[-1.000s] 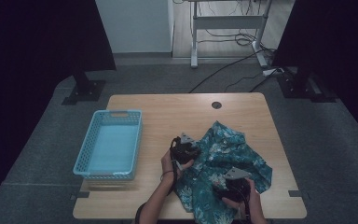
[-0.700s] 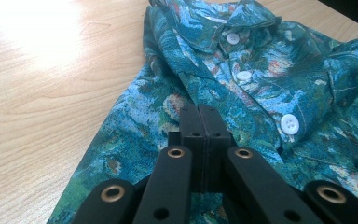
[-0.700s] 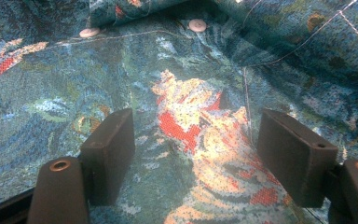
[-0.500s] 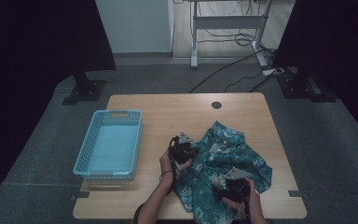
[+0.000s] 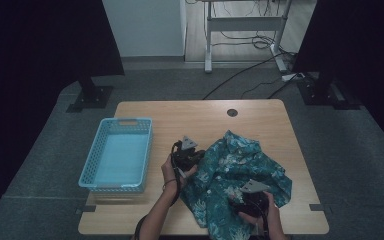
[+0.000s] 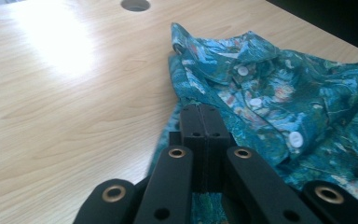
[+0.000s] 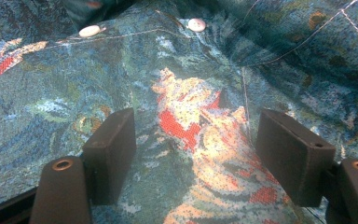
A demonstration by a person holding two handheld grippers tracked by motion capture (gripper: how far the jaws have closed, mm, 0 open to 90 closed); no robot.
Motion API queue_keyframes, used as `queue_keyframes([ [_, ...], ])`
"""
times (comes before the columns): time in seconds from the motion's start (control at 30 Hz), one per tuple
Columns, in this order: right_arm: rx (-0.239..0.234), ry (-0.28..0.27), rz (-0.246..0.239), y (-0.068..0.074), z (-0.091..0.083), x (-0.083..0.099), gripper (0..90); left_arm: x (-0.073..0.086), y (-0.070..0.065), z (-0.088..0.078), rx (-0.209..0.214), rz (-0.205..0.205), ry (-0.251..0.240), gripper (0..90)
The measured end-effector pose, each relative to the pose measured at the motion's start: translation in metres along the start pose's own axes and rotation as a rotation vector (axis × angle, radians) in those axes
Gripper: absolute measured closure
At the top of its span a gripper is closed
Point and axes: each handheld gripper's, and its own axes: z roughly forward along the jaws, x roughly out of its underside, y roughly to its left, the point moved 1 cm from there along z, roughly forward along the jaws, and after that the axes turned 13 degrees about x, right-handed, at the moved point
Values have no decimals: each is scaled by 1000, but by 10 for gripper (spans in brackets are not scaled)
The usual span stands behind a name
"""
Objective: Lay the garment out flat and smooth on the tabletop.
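A teal shirt (image 5: 235,170) with a floral print and white buttons lies crumpled on the right half of the wooden table (image 5: 180,115). My left gripper (image 5: 192,157) is at the shirt's left edge. In the left gripper view its jaws (image 6: 200,112) are pressed together on that edge, and the collar and button row of the shirt (image 6: 270,93) spread out beyond them. My right gripper (image 5: 250,200) is over the shirt's near part. In the right gripper view it is open (image 7: 196,140), its pads wide apart just above the printed fabric (image 7: 186,116).
A light blue plastic basket (image 5: 92,167) stands on the table's left side, with nothing in it. A round cable hole (image 5: 232,112) sits near the far edge. Bare wood lies between basket and shirt. Dark stands and cables are on the floor beyond.
My left gripper has risen slightly at the shirt's left edge. The right gripper has stayed where it was.
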Motion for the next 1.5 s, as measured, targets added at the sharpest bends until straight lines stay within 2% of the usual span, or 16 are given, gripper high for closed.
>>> queue_keyframes([
  [0.3,-20,19,-23,-4,-6,3,308,4,12,-13,-34,-20,-7,900],
  [0.63,-56,67,-67,-16,-15,7,309,1,33,-40,-102,-49,-40,900],
  [0.67,-60,74,-70,-18,-16,8,309,2,38,-44,-112,-62,-44,900],
  [0.87,-76,90,-54,-30,-18,10,309,7,44,-47,-136,-85,-39,900],
  [0.9,-81,89,-39,-35,-18,11,308,9,45,-47,-148,-90,-41,900],
  [0.97,-84,87,-25,-39,-19,12,308,12,47,-47,-157,-105,-49,900],
  [1.0,-86,81,-20,-40,-18,13,308,15,47,-47,-175,-115,-56,894],
  [1.07,-84,83,-19,-40,-18,13,306,16,45,-46,-180,-122,-63,817],
  [1.17,-75,86,-27,-38,-18,12,295,17,39,-43,-174,-112,-65,741],
  [1.2,-71,84,-32,-37,-18,12,292,18,34,-40,-165,-103,-59,741],
  [1.27,-64,86,-35,-36,-18,12,288,20,24,-32,-129,-86,-43,670],
  [1.3,-62,86,-35,-36,-18,12,287,24,14,-22,-88,-66,-22,653],
  [1.33,-62,86,-35,-36,-18,12,287,24,14,-22,-88,-66,-22,638],
  [1.4,-54,86,-43,-35,-18,12,284,30,-1,-7,-35,-33,3,619],
  [1.5,-43,88,-51,-33,-18,12,280,33,-9,2,-11,-13,22,583],
])
